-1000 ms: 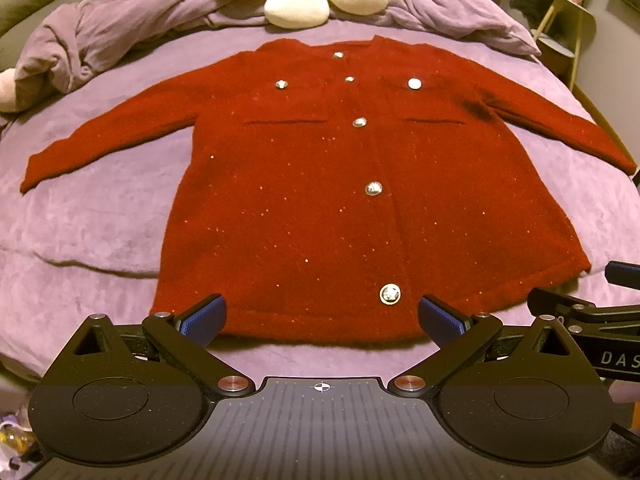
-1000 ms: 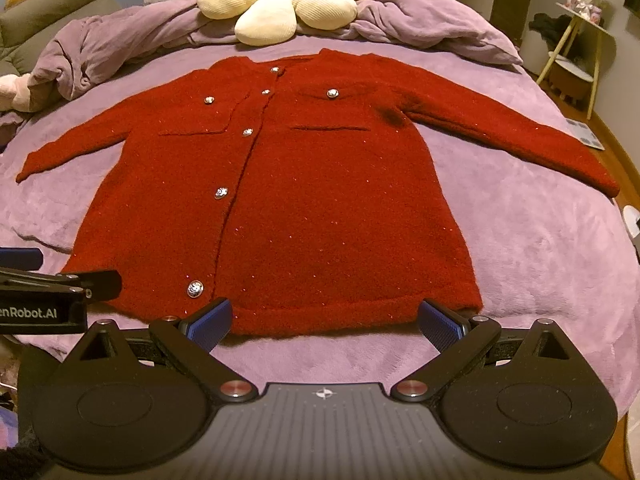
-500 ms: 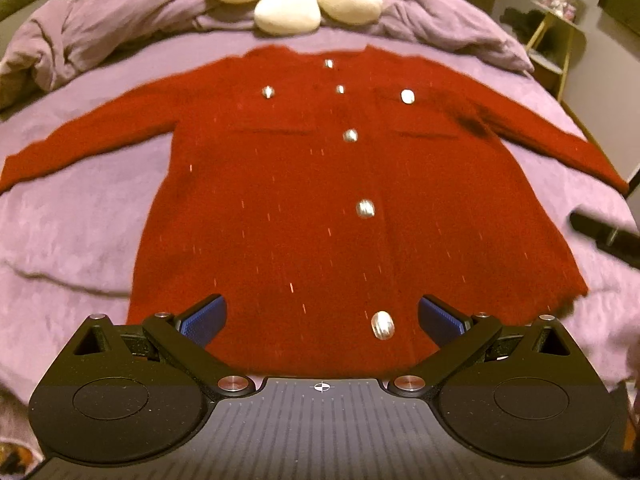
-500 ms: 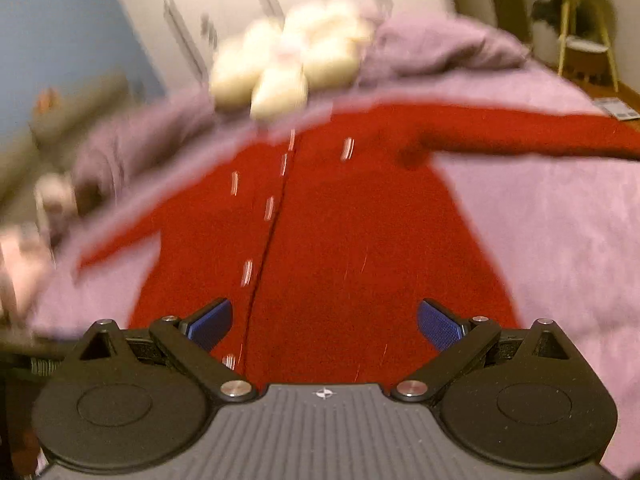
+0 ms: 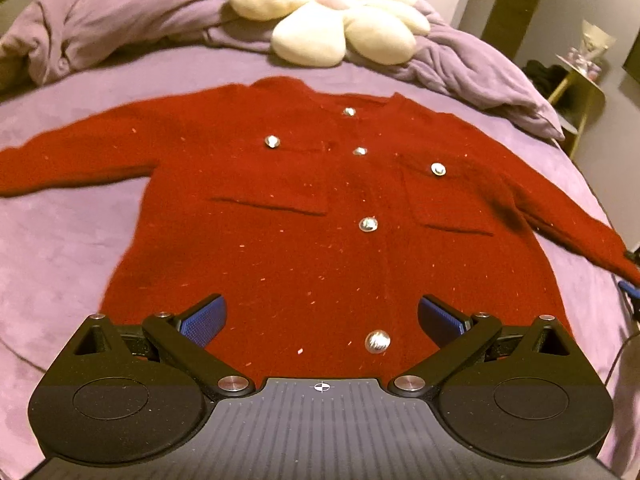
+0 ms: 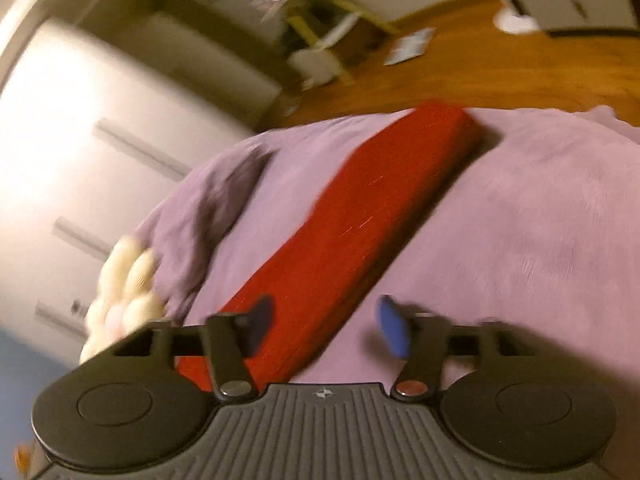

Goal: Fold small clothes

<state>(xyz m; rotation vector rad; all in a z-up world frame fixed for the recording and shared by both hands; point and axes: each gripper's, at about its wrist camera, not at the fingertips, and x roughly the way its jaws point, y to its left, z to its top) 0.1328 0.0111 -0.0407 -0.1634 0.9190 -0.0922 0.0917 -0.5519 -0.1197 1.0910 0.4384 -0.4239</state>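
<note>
On purple bedding [image 5: 72, 232], one cardigan [image 5: 320, 248], seven buttons [image 5: 368, 224].

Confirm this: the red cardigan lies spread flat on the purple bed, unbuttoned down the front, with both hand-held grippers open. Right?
Not quite. The left wrist view shows the red cardigan buttoned closed, not unbuttoned. The rest holds: it lies spread flat on the purple bed, and the left hand-held gripper and right hand-held gripper are both open.
</note>
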